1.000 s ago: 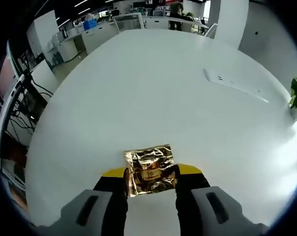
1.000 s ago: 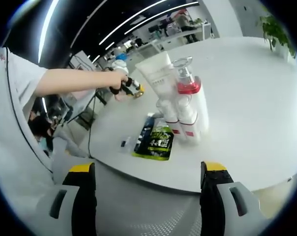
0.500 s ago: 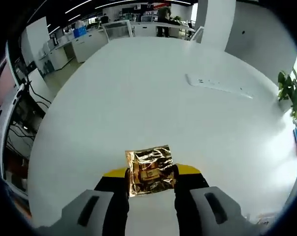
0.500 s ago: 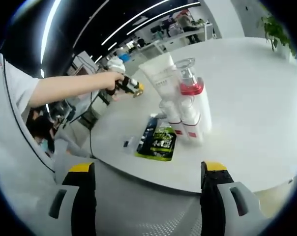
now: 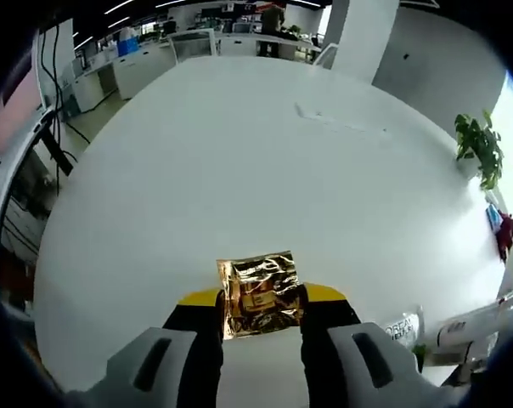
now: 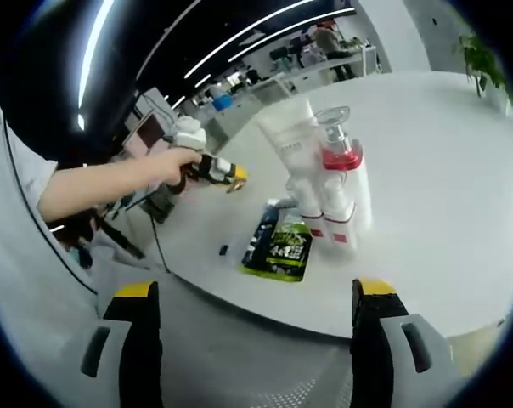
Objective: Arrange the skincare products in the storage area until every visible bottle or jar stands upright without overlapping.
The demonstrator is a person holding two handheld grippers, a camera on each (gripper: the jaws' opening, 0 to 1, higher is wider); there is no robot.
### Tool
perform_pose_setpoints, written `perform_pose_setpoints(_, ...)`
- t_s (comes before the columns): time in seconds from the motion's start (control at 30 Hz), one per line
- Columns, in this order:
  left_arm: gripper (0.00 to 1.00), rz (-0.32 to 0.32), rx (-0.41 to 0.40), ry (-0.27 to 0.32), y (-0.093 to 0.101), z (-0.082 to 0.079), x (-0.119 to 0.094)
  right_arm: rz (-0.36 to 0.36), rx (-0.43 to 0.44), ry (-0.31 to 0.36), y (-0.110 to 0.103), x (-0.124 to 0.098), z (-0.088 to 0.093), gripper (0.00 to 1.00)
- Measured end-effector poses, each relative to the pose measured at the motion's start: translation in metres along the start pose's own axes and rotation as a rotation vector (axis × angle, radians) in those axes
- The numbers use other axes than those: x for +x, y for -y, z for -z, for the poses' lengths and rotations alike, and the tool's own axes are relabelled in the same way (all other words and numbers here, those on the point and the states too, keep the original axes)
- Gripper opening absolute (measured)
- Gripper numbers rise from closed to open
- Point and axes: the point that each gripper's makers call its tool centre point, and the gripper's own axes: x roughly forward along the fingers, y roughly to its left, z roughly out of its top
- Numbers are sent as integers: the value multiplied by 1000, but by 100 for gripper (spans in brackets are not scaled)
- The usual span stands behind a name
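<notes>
Where yellow-tipped left gripper (image 5: 262, 299) jaws close: gold sachet (image 5: 260, 292).

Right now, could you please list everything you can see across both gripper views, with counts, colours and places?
Crinkled gold foil sachet: one, gold, pinched between the left gripper's jaws.
White squeeze tube: one, white, upright in the cluster on the table.
Clear-capped pump bottle with red collar: one, upright in the same cluster.
Small white bottles with red bands: at least two, in front of the cluster.
Green-and-black flat sachets: lying flat beside the cluster; count unclear.
Round white table: one.
Potted green plant: one, at the table's far edge.
Left gripper: yellow-tipped, in a hand.
Right gripper: jaws wide apart, empty.
</notes>
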Motion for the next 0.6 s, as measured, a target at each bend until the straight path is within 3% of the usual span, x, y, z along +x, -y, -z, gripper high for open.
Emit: perform_pose_setpoints(0.6,30,62,106,-14,37,56,-26,15,-24,0,1,0,1,99)
